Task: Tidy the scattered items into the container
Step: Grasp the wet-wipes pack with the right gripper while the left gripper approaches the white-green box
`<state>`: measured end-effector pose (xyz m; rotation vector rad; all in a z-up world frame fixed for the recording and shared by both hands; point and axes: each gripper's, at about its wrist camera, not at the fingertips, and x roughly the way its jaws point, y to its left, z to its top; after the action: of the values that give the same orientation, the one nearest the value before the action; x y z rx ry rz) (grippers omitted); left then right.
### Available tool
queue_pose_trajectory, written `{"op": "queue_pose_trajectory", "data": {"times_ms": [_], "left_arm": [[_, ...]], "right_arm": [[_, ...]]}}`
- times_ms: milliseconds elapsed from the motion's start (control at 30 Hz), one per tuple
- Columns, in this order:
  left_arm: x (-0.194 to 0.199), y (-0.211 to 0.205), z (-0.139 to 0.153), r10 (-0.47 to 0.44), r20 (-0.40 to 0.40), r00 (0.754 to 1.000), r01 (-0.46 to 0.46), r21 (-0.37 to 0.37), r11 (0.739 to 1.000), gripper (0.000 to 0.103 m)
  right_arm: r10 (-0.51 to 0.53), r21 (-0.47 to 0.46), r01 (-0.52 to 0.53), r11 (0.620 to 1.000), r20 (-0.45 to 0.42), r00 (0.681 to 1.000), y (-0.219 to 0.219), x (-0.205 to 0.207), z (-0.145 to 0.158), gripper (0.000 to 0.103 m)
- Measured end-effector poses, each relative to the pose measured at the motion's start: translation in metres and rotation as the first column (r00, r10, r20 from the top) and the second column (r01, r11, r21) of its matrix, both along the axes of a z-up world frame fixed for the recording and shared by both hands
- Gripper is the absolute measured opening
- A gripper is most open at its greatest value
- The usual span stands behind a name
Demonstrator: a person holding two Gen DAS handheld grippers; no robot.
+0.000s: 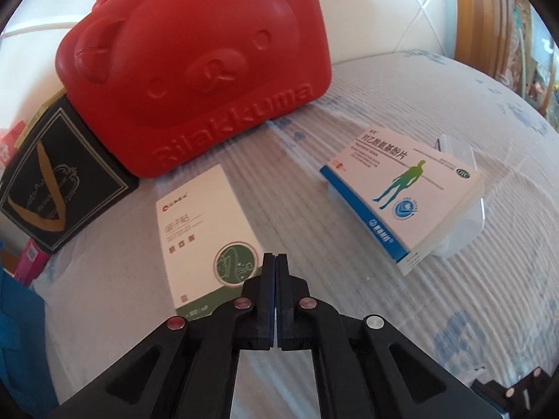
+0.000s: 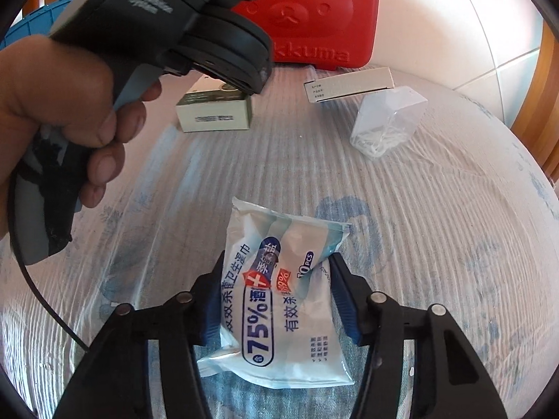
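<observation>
Through my left camera, my left tongs [image 1: 276, 262] were pressed together with nothing between them, hovering just above the near corner of a white-and-green box [image 1: 206, 230] that lay flat on the plastic-covered counter [image 1: 454, 296]. Behind it stood the red bear-faced case [image 1: 195, 70], which I took to be the container; it looked closed, and nothing I could see had gone into it. To the right, a white-and-blue medicine box [image 1: 401, 202] rested tilted on a clear plastic tub [image 1: 468, 216], and a black box [image 1: 59, 188] sat at the case's left side, touching it. Through my right camera, my right tongs [image 2: 279, 300] were clamped on a packet of alcohol wipes [image 2: 279, 300], one pad against each long edge, the packet's far end resting on the counter. My left hand [image 2: 66, 118] gripped its own handle at the upper left. Farther off lay the white-and-green box [image 2: 215, 113], the other box [image 2: 349, 83] and the clear tub [image 2: 387, 125], all well apart from the packet, with the red case [image 2: 314, 10] beyond. By my judgement the tidying had barely begun: one item gripped, every item still outside.
</observation>
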<state>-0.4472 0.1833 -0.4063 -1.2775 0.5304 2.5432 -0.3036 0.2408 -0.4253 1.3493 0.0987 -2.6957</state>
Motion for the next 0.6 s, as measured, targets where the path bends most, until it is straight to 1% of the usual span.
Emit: {"op": "queue_pose_trajectory", "data": {"times_ms": [133, 267, 433, 500, 533, 600], "left_arm": [[0.003, -0.009, 0.002, 0.015, -0.001, 1.0, -0.015, -0.003, 1.0, 0.0], [0.007, -0.014, 0.005, 0.032, -0.009, 0.999, -0.032, -0.009, 0.999, 0.0], [0.012, -0.024, 0.01, 0.05, -0.018, 0.999, -0.05, 0.003, 0.999, 0.0], [0.012, -0.026, 0.009, 0.04, 0.001, 0.999, -0.04, 0.012, 0.999, 0.0], [0.011, -0.027, 0.008, 0.036, 0.01, 0.999, -0.036, 0.014, 0.999, 0.0], [0.01, -0.027, 0.006, 0.031, 0.009, 0.999, -0.031, 0.015, 0.999, 0.001]], "right_arm": [[0.003, -0.005, -0.003, 1.0, -0.003, 1.0, 0.001, -0.003, 0.003, 0.047], [0.001, -0.005, -0.001, 1.0, -0.011, 1.0, 0.003, -0.004, 0.004, 0.046], [-0.004, -0.004, 0.004, 1.0, -0.018, 1.0, 0.008, -0.007, 0.006, 0.046], [-0.007, -0.002, 0.007, 1.0, -0.023, 1.0, 0.011, -0.009, 0.008, 0.046], [-0.009, 0.0, 0.009, 1.0, -0.026, 1.0, 0.005, -0.004, 0.019, 0.046], [-0.015, 0.005, 0.015, 1.0, -0.032, 0.999, 0.005, -0.004, 0.024, 0.046]]}}
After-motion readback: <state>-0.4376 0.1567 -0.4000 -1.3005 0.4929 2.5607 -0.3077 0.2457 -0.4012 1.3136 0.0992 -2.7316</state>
